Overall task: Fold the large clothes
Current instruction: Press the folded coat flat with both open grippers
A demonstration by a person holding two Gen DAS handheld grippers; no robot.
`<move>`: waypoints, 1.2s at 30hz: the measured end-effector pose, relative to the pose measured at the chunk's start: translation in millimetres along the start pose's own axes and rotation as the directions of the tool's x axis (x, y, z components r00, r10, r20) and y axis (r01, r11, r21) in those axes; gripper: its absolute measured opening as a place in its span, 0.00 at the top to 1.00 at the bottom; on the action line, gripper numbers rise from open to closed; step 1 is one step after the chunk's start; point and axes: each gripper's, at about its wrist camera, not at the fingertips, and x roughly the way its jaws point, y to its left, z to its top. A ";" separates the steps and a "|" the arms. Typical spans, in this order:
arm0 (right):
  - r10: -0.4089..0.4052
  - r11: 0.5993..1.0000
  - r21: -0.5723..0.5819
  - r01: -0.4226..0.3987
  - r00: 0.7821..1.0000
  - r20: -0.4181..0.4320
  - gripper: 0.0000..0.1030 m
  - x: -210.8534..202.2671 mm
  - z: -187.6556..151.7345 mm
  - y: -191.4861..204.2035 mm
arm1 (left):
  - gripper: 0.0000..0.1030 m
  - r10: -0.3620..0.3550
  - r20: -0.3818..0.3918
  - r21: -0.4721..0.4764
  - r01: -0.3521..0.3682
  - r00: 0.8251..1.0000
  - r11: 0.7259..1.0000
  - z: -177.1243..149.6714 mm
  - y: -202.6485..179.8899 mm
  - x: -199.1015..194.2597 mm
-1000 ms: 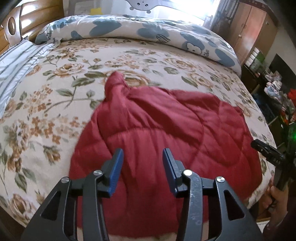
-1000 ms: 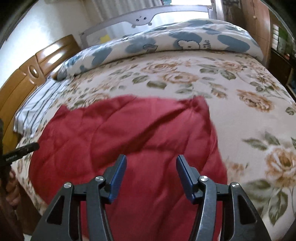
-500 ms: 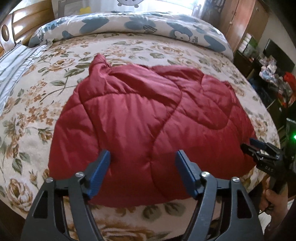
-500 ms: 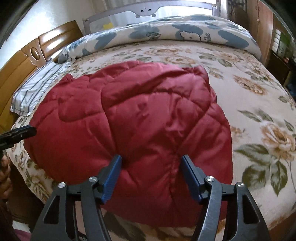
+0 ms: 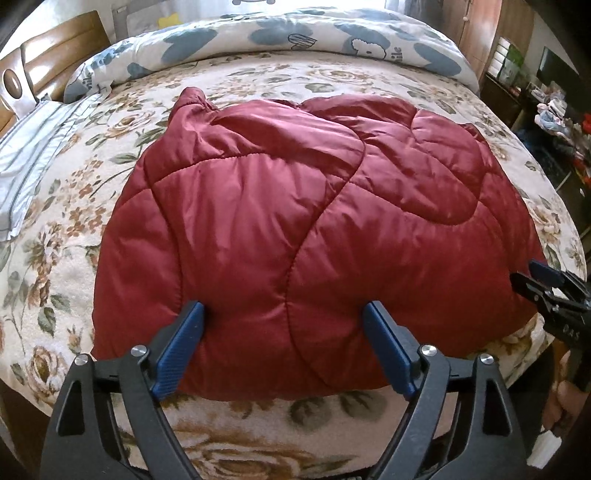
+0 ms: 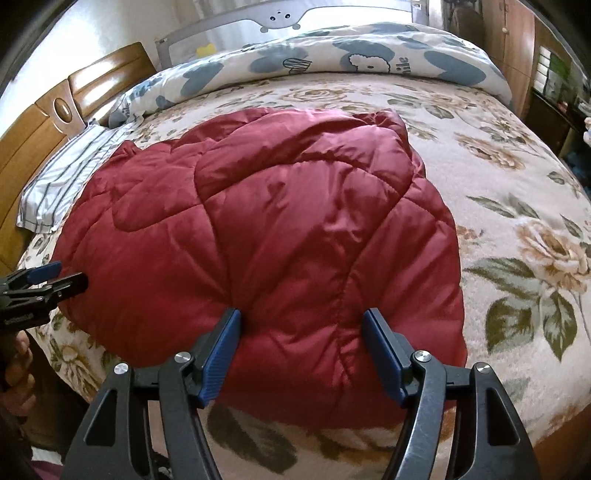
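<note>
A dark red quilted padded garment (image 5: 303, 229) lies folded in a rounded heap on the floral bed cover, near the bed's front edge; it also shows in the right wrist view (image 6: 266, 236). My left gripper (image 5: 284, 317) is open, its blue pads apart over the garment's near left part, holding nothing. My right gripper (image 6: 301, 323) is open over the garment's near right part, empty. Each gripper shows in the other's view: the right one (image 5: 535, 284) at the right edge, the left one (image 6: 55, 278) at the left edge.
The floral bed cover (image 5: 66, 236) spreads around the garment. A rolled blue-and-white duvet (image 5: 295, 33) lies along the far side. A striped pillow (image 6: 62, 184) and wooden headboard (image 6: 44, 122) are at left. Wardrobe and cluttered shelves (image 5: 546, 96) stand at right.
Both grippers have pulled back toward the bed's front edge and opened wider. The garment now lies still and shows whole, with bed cover visible below its near edge.
</note>
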 end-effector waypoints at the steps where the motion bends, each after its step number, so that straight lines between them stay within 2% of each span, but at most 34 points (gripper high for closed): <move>1: 0.000 1.000 -0.001 0.000 1.000 0.000 0.33 -1.1 -1.9 1.9 | 0.15 0.001 0.000 -0.001 -0.001 1.000 1.000 -0.5 -0.8 -0.4; 9: -0.010 0.999 -0.051 0.010 1.000 -0.001 0.30 -3.3 -8.8 22.2 | 0.13 0.014 -0.011 0.005 -0.014 1.000 1.000 -2.0 -5.9 0.0; 19: 0.020 1.000 0.012 -0.020 1.000 -0.016 0.24 14.0 -4.5 8.6 | 0.00 0.084 -0.048 0.016 -0.084 0.995 0.996 7.8 -22.9 19.8; 28: 0.023 0.999 0.031 -0.022 0.999 -0.022 0.23 14.0 -5.6 10.2 | 0.00 0.100 -0.058 0.015 -0.099 0.993 0.995 12.5 -24.2 30.2; 31: 0.014 1.000 0.004 -0.014 1.000 0.025 0.23 -5.7 3.2 18.7 | 0.00 0.092 -0.060 0.013 -0.092 0.994 0.996 13.1 -24.0 30.6; 33: 0.010 0.999 -0.041 -0.006 0.996 0.089 0.22 -23.4 12.0 31.1 | 0.00 0.092 -0.060 0.015 -0.091 0.994 0.996 13.3 -23.9 30.8; 36: 0.021 0.995 -0.097 -0.011 0.995 0.100 0.22 -23.5 26.1 46.3 | 0.00 0.092 -0.060 0.013 -0.092 0.994 0.996 14.1 -22.9 30.5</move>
